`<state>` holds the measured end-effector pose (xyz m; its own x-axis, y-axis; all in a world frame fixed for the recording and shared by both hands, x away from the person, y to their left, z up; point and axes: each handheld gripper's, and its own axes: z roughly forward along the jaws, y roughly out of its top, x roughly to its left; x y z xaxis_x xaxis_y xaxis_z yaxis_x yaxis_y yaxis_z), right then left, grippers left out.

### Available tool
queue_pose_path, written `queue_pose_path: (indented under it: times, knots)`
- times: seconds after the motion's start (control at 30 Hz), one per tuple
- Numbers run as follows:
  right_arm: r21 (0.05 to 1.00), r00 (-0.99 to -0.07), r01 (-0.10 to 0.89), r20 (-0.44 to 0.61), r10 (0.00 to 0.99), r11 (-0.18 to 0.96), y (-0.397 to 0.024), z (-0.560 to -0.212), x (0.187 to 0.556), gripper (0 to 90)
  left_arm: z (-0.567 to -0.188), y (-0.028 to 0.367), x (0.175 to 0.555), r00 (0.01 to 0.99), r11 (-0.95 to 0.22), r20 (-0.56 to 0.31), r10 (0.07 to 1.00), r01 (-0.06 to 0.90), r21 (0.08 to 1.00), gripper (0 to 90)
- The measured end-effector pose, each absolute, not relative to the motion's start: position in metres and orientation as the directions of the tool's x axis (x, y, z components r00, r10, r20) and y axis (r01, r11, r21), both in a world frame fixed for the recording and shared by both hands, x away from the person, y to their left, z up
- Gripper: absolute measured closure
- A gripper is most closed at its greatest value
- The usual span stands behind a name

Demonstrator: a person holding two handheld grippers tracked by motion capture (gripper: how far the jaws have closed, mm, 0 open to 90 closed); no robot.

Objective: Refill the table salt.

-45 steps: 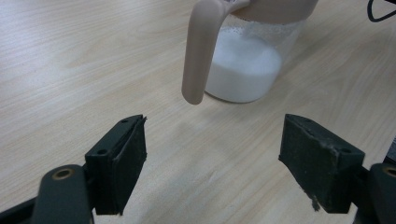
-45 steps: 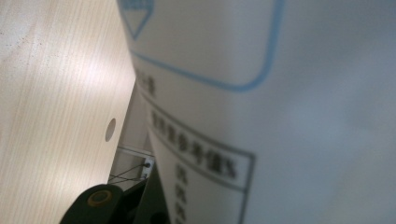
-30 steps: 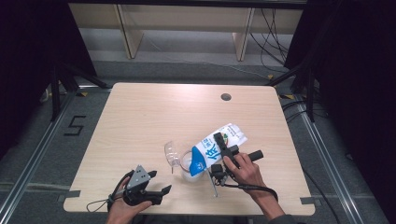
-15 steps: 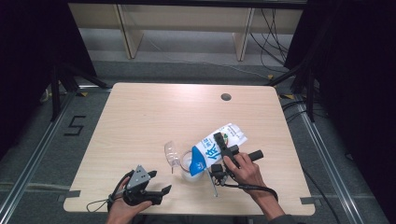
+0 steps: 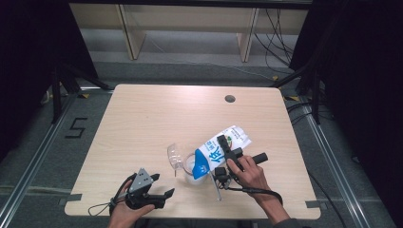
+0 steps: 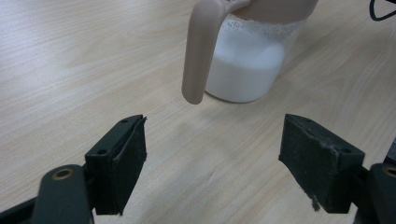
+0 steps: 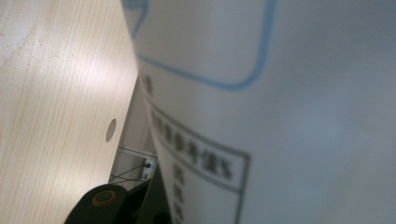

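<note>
Both grippers are on the near part of the table [image 5: 142, 118]. Right gripper [image 5: 227, 153] is clamped on one milk carton [image 5: 216, 154], which is tipped with its lower end over one jug [image 5: 190, 165]. Left gripper [image 5: 161, 195] lies near the front edge with its jaws wide apart and nothing between them; in the left gripper view the pads [image 6: 128, 158] point at the jug [image 6: 247, 65] but stay apart from it.

Count: two grippers, one carton, one jug, one round hole [image 5: 230, 99] in the far part of the table. One transparent piece [image 5: 175, 156] sits just beside the jug on its left; I cannot tell what it is.

The jug holds white liquid with foam, and its beige handle [image 6: 198, 51] hangs down on the near side. Its top is cut off in the left gripper view. In the right gripper view the carton [image 7: 280, 112] is very close and blurred, its print is hard to read, and it hides the jaws almost fully.

Around the table there are dark curtains, a grey floor and shelf legs behind.
</note>
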<state>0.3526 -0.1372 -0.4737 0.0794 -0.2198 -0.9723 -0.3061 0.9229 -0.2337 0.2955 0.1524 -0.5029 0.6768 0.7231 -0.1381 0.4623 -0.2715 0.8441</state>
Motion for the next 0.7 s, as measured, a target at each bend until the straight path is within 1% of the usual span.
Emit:
queue_pose_path:
  times: [0.17, 0.33, 0.37, 0.57, 0.67, 0.7]
  knots:
    - [-0.242, 0.094, -0.316, -0.970, -0.224, 0.917, -0.1362, -0.4732, 0.3532, 78.6, -0.5028, 0.1525, 0.2953, 0.673, -0.267, -0.139, 0.727, 0.463, 0.845, 22.2]
    - [-0.247, 0.085, -0.304, -0.969, -0.233, 0.920, -0.1365, -0.4722, 0.3527, 78.7, -0.5027, 0.1525, 0.2952, 0.674, -0.268, -0.138, 0.725, 0.462, 0.845, 22.2]
    - [-0.245, 0.086, -0.307, -0.970, -0.229, 0.920, -0.1364, -0.4724, 0.3527, 78.8, -0.5023, 0.1532, 0.2961, 0.684, -0.283, -0.122, 0.719, 0.448, 0.848, 22.3]
    - [-0.227, 0.080, -0.301, -0.974, -0.213, 0.926, -0.1371, -0.4729, 0.3524, 78.9, -0.5024, 0.1532, 0.2959, 0.683, -0.280, -0.125, 0.720, 0.451, 0.848, 22.2]
    - [-0.232, 0.080, -0.304, -0.973, -0.218, 0.924, -0.1370, -0.4724, 0.3526, 79.0, -0.5024, 0.1531, 0.2959, 0.682, -0.280, -0.126, 0.721, 0.452, 0.847, 22.2]
    - [-0.260, 0.092, -0.306, -0.966, -0.243, 0.916, -0.1361, -0.4705, 0.3524, 79.0, -0.5024, 0.1532, 0.2959, 0.683, -0.281, -0.124, 0.720, 0.450, 0.848, 22.2]
